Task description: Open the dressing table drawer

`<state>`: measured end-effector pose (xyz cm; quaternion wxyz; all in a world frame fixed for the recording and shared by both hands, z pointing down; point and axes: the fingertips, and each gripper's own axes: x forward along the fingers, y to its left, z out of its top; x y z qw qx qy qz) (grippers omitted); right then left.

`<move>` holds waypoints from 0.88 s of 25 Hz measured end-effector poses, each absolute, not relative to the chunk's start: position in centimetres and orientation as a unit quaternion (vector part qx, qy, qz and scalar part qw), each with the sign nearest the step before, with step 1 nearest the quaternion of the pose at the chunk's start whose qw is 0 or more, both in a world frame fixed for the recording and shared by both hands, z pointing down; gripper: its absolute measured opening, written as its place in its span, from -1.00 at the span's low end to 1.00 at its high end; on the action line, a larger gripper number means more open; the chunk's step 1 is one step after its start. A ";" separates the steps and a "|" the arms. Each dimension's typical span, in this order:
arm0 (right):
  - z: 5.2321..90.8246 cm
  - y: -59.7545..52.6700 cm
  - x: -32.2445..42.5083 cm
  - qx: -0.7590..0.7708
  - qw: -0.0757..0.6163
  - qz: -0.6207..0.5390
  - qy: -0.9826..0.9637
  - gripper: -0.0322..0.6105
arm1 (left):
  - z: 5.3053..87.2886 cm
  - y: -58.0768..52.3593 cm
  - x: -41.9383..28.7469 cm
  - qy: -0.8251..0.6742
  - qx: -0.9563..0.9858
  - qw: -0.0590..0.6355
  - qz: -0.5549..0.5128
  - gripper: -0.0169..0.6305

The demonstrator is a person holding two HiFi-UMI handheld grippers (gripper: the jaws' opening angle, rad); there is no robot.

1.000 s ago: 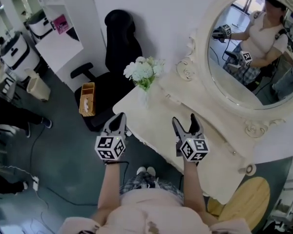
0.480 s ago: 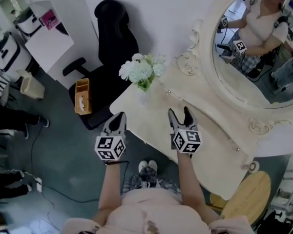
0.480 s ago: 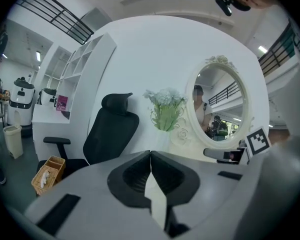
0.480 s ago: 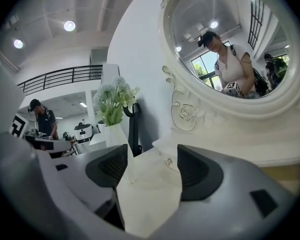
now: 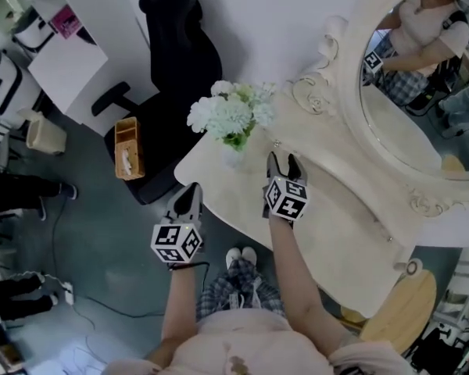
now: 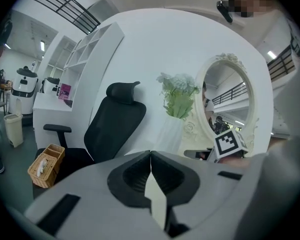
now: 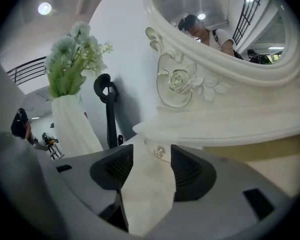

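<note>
The cream dressing table (image 5: 242, 201) carries a low drawer tier (image 5: 332, 192) under its oval mirror (image 5: 430, 84). A small crystal drawer knob (image 7: 158, 153) shows in the right gripper view just ahead of the jaw tips, in the gap and nearer the right-hand jaw. My right gripper (image 5: 284, 159) reaches over the tabletop toward that knob (image 5: 277, 142); its jaws have just been closing, and the pads stand apart from the knob. My left gripper (image 5: 189, 194) hangs off the table's left edge, jaws shut (image 6: 150, 154) with nothing between them.
A white vase of pale flowers (image 5: 233, 119) stands on the table just left of the right gripper. A black office chair (image 5: 172, 45) and a wicker box (image 5: 126, 148) sit beyond the table's left end. A round wooden stool (image 5: 406, 307) is at lower right.
My right gripper has moved away from me across the tabletop toward the mirror base, and its jaws have narrowed. The left gripper has shifted only slightly.
</note>
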<state>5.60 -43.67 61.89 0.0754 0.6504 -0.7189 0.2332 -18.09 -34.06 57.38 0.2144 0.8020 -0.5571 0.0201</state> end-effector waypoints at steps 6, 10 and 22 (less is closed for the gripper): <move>64.9 -46.3 5.7 0.682 0.091 0.263 -0.676 -0.19 | 58.6 -35.2 -18.2 -0.552 0.802 0.225 0.024 -0.86; 66.2 -47.2 5.6 0.696 0.098 0.279 -0.654 -0.22 | 59.2 -35.4 -18.2 -0.551 0.802 0.230 0.027 -0.86; 67.7 -48.8 5.3 0.707 0.107 0.299 -0.632 -0.46 | 60.3 -35.0 -18.7 -0.550 0.799 0.242 0.036 -0.86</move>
